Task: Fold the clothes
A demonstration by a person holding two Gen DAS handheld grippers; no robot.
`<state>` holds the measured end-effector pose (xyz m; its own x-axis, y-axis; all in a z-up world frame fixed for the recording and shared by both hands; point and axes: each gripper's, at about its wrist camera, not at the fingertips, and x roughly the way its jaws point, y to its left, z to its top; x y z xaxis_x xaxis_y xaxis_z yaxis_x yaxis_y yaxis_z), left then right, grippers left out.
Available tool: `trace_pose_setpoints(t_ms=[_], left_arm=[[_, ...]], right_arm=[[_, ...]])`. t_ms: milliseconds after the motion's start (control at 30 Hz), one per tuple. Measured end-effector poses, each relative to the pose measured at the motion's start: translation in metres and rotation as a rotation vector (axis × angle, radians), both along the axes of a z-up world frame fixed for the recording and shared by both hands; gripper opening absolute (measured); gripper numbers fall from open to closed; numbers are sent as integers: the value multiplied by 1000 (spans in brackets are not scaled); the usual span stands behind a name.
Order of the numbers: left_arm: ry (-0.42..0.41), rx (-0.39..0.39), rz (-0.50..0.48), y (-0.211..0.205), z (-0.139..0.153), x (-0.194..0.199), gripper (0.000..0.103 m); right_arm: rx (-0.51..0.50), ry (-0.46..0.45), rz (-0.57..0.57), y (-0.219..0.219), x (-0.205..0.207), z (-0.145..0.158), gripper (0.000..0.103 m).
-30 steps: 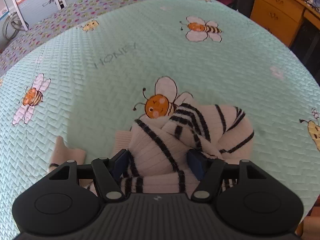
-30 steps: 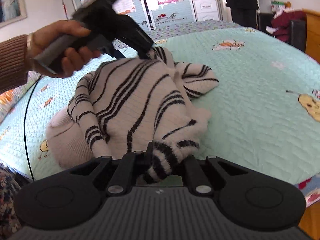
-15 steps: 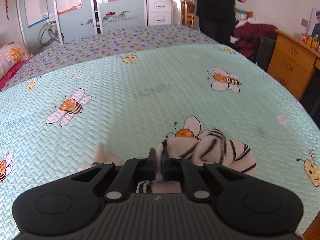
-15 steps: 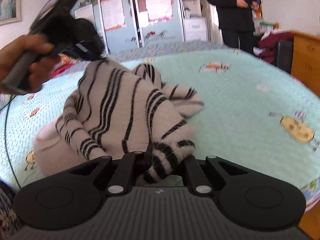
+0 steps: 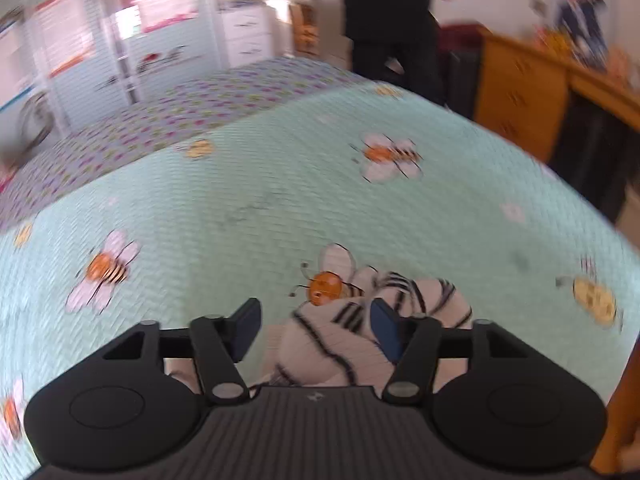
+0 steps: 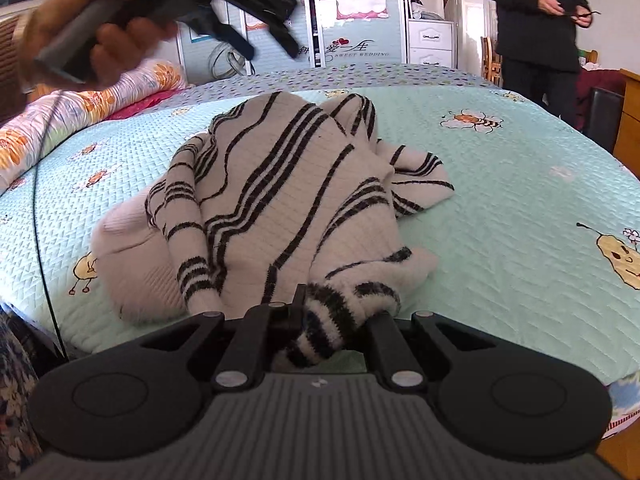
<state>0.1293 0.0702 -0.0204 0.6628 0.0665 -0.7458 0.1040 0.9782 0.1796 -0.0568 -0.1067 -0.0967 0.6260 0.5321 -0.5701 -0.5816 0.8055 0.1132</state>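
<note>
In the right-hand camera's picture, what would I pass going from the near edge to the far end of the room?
Right gripper pinching the striped sweater → green bee bedspread → dotted purple cover → white drawers.

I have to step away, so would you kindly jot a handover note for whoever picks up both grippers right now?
Left gripper: jaws open, holding nothing, raised above the striped sweater.
Right gripper: jaws shut on the sweater's near edge, at the bed's near side.
Sweater: crumpled in a heap on the green bee bedspread, sleeves bunched.
Done: nothing folded yet.
Left: spread it flat, fold in the sleeves, fold the body.
Note: a person in dark clothes stands at the far side of the bed.
</note>
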Motion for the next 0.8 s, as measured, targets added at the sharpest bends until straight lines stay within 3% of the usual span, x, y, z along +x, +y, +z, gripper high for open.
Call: trace_pose_setpoints(t_ms=[167, 267, 300, 367, 467, 600, 733, 800], left_arm=[[54, 67, -78, -26, -18, 28, 66], [120, 79, -49, -32, -43, 49, 66], [140, 82, -26, -31, -51, 52, 62], [179, 87, 19, -30, -66, 59, 17], [120, 35, 108, -14, -58, 44, 14], [-65, 11, 231, 21, -8, 4, 13], [-248, 65, 349, 59, 44, -41, 13], [-326, 45, 413, 84, 77, -65, 13]], right_arm=[[20, 28, -13, -2, 2, -4, 8], [25, 35, -17, -3, 2, -6, 8], [26, 32, -20, -2, 1, -7, 8], [26, 23, -26, -2, 1, -7, 8], [14, -15, -63, -3, 0, -5, 8], [-7, -102, -123, -7, 8, 10, 8], [-42, -293, -137, 1, 21, 44, 8], [-64, -403, -128, 12, 29, 65, 8]])
